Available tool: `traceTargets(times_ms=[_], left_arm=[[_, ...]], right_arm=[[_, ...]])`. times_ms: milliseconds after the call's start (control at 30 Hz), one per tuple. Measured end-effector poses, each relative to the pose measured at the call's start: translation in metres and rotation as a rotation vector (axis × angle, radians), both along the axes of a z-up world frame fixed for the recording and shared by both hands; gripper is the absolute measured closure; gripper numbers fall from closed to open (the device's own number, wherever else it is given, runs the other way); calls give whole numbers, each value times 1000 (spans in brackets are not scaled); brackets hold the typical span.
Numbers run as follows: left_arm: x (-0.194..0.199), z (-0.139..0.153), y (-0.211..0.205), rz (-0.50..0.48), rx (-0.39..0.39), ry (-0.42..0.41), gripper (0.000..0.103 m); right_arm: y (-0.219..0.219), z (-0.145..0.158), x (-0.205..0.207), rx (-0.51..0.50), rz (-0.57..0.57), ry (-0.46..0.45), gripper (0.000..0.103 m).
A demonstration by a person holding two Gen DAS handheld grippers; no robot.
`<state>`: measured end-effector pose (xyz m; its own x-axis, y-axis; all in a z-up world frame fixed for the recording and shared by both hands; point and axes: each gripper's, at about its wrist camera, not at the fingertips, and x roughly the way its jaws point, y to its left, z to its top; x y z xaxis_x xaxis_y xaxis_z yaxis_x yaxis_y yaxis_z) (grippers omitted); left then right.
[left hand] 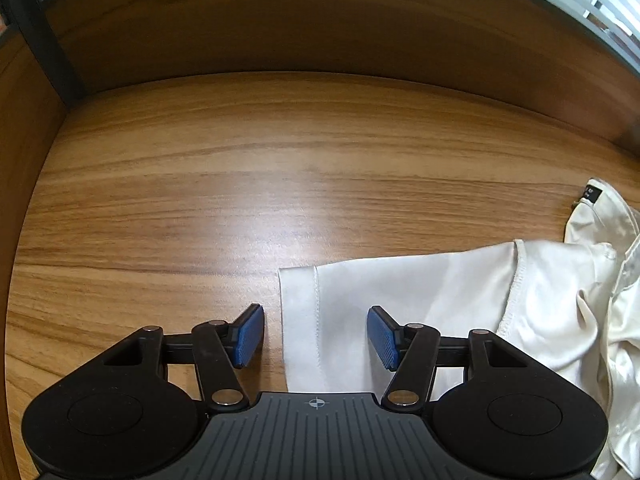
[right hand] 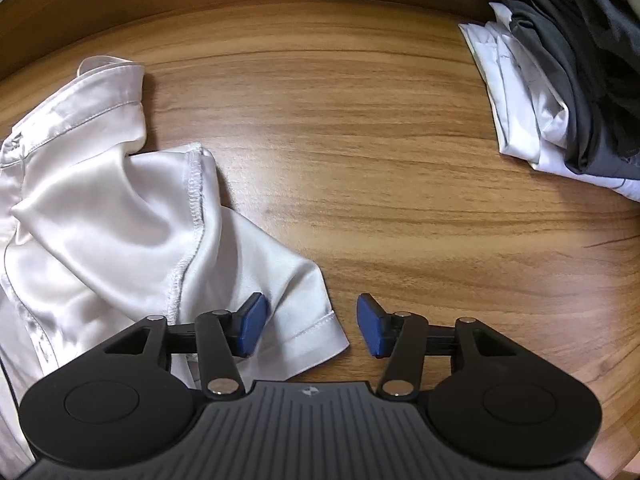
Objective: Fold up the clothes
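Note:
A cream satin shirt (left hand: 460,292) lies rumpled on the wooden table (left hand: 240,200). In the left wrist view one sleeve stretches left, its hemmed cuff (left hand: 304,320) lying between the blue pads of my left gripper (left hand: 316,336), which is open just above it. In the right wrist view the same shirt (right hand: 100,216) fills the left side. Its other sleeve cuff (right hand: 312,336) lies between the pads of my right gripper (right hand: 310,326), also open. A black label (left hand: 591,192) shows at the shirt's collar.
A stack of folded clothes (right hand: 560,80), white under dark grey, sits at the table's far right. A wooden back wall (left hand: 320,32) and a left side panel (left hand: 20,160) border the table. Bare wood (right hand: 400,160) lies between the shirt and the stack.

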<state>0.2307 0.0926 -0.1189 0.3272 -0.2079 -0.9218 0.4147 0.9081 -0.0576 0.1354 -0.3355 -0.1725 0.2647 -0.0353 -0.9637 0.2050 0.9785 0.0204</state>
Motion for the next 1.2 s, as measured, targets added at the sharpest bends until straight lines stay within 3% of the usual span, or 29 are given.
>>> traceTargets(times_ms=[100,133,200,333,600,800,967,1067,1200], left_arm=[[-3,5,-5,-23,27,-14,89],[-4,6,-6,-23,32,-17,98],[-5,10,-6,-14,47,-30,99],[-11,21,-9,7,100,-96,99],[5,59,16,108,130,-162,99],[15,72,20,162,101,-109,99],[15,80,26,221,159,-81,99],[17,81,31,258,161,-53,99],[17,84,31,238,122,-21,96]], right_arm=[[6,2,2,17,24,-12,84],[9,2,2,7,35,-13,91],[16,3,3,-15,55,-16,98],[11,21,8,-84,85,-42,99],[-10,67,21,-241,137,-110,100],[-33,60,52,-321,174,-46,100],[-53,55,78,-388,204,8,100],[-58,37,83,-382,180,46,99],[-59,24,81,-340,182,71,98]])
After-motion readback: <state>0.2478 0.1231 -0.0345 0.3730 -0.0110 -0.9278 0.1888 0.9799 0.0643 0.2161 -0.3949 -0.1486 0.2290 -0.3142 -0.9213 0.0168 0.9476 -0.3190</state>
